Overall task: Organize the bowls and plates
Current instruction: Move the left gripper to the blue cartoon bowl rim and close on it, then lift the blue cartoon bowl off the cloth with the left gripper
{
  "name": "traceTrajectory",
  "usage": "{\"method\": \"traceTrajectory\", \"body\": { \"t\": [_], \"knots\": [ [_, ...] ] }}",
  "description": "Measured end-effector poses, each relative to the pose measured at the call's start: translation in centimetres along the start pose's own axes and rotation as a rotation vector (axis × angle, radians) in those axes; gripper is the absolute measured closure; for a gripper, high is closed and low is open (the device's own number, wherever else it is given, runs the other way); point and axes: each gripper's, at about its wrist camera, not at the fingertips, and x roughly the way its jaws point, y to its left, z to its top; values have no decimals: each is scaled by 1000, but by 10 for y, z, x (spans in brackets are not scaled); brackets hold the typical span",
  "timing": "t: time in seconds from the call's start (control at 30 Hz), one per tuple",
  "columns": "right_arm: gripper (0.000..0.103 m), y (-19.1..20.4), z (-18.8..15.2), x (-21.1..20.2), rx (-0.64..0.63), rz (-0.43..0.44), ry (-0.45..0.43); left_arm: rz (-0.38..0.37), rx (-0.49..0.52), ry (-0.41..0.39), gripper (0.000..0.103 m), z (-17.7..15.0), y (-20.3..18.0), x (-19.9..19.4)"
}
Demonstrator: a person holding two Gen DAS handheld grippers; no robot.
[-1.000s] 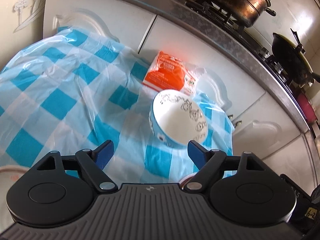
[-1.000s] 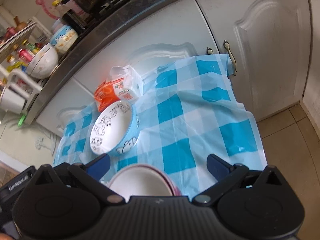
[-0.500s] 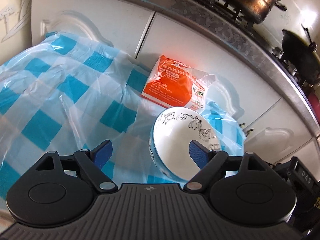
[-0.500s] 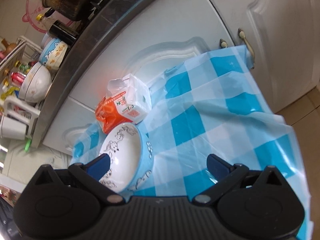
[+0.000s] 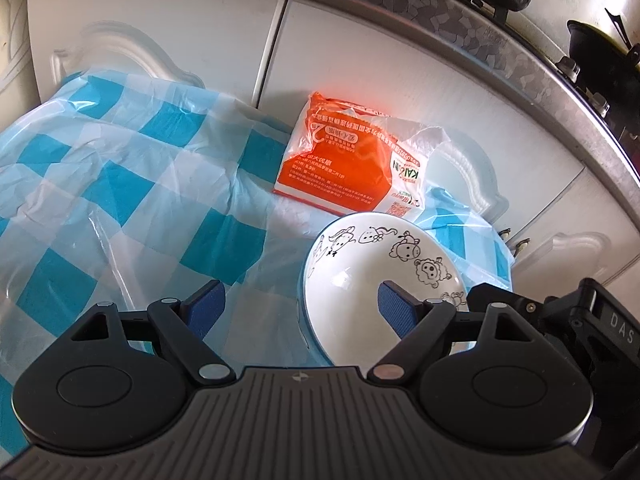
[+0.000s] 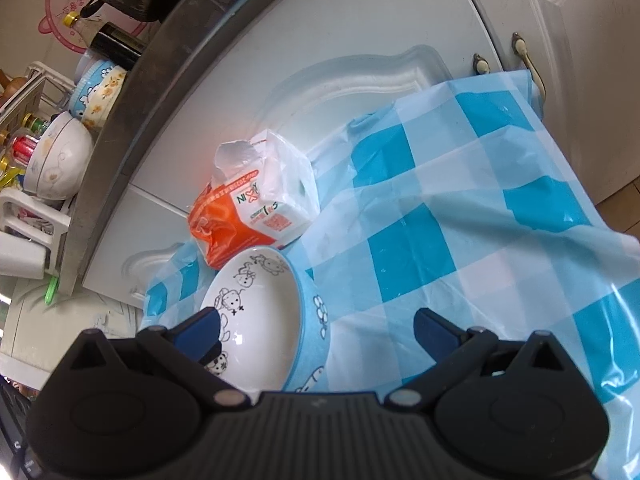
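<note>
A bowl (image 5: 360, 280), white inside with black cartoon animals and blue outside, sits on the blue-and-white checked plastic cloth (image 5: 120, 184). My left gripper (image 5: 298, 306) is open; its right finger reaches over the bowl's rim and its left finger hangs over the cloth. In the right wrist view the same bowl (image 6: 260, 320) lies low at centre-left. My right gripper (image 6: 316, 328) is open too, with its left finger inside the bowl and the blue wall between its fingers. Whether either gripper touches the bowl is unclear.
An orange-and-white pack of tissue rolls (image 5: 348, 168) lies just behind the bowl against white cabinet doors (image 5: 168, 24). Above runs a steel counter edge (image 5: 500, 52) with pots on a stove. More bowls (image 6: 56, 160) stand in a rack at left. The other gripper's body (image 5: 580, 328) shows at right.
Both grippers have moved forward and closer to the cartoon bowl, which now fills more of each view. The pink-rimmed bowl under the right gripper has dropped out of sight. Both stay open.
</note>
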Motion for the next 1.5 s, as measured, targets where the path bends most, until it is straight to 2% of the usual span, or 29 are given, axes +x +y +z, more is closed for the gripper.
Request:
{"method": "traceTrajectory", "body": {
  "t": [0.1, 0.17, 0.2, 0.27, 0.5, 0.57, 0.6, 0.87, 1.23, 1.5],
  "knots": [
    [1, -1, 1, 5, 21, 11, 15, 0, 5, 13, 8, 1, 0, 5],
    [1, 1, 1, 8, 15, 16, 14, 2, 1, 28, 16, 1, 1, 9],
    [4, 2, 1, 9, 7, 20, 12, 6, 3, 35, 19, 1, 1, 10],
    [11, 5, 1, 12, -7, 36, 19, 15, 8, 44, 30, 0, 1, 14],
    [31, 5, -4, 23, 3, 52, 51, 21, 25, 66, 50, -3, 0, 22],
    [37, 3, -5, 24, 12, 46, 49, 22, 29, 70, 60, -4, 0, 24],
    [40, 2, -6, 25, 17, 52, 50, 21, 31, 70, 61, -4, 0, 24],
    [40, 1, -11, 25, 36, 100, 50, -11, 41, 51, 77, -7, -2, 20],
    [37, 3, -15, 22, 30, 136, 41, -47, 9, 45, 84, -12, -1, 16],
    [34, 8, -18, 18, -22, 123, 41, -68, 4, 47, 85, -15, 1, 13]
  ]
}}
